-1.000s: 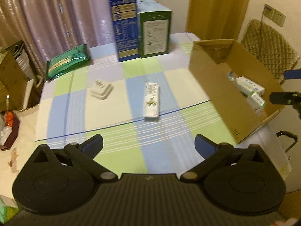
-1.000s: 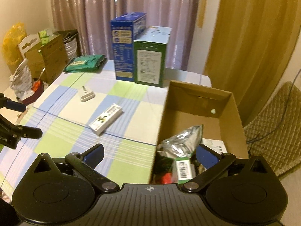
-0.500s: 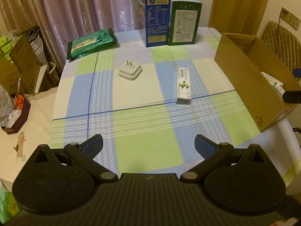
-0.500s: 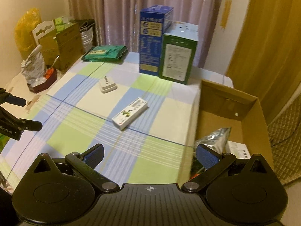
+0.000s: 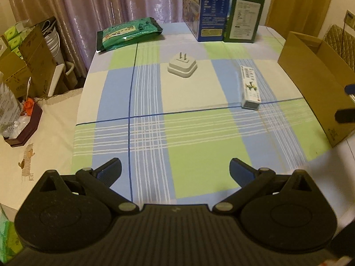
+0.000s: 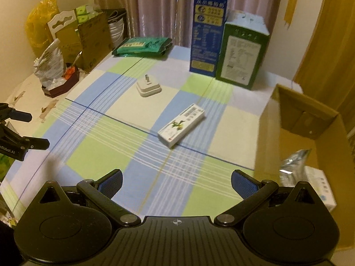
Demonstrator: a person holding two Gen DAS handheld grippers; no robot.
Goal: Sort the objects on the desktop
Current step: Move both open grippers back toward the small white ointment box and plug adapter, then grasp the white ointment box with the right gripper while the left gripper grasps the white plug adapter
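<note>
A white plug adapter point(image 5: 182, 67) point(image 6: 148, 87) and a long white medicine box point(image 5: 250, 89) point(image 6: 181, 125) lie on the checked tablecloth point(image 5: 177, 133). A green packet point(image 5: 128, 33) point(image 6: 143, 46) lies at the far left of the table. An open cardboard box point(image 5: 315, 84) point(image 6: 297, 133) stands at the right and holds a silver pouch point(image 6: 292, 166) and a white box point(image 6: 319, 184). My left gripper point(image 5: 175, 169) point(image 6: 26, 130) is open and empty over the near table edge. My right gripper point(image 6: 176, 181) point(image 5: 347, 104) is open and empty near the box.
A tall blue carton point(image 5: 208, 8) point(image 6: 208, 33) and a green carton point(image 5: 244, 15) point(image 6: 241, 48) stand at the back. Left of the table are cardboard boxes point(image 5: 26, 62), a dark tray of clutter point(image 5: 22, 124) and a curtain point(image 5: 88, 4).
Both grippers have swung to the left, away from the cardboard box, so the table middle now fills both views. Both stay open and empty. The objects have not moved.
</note>
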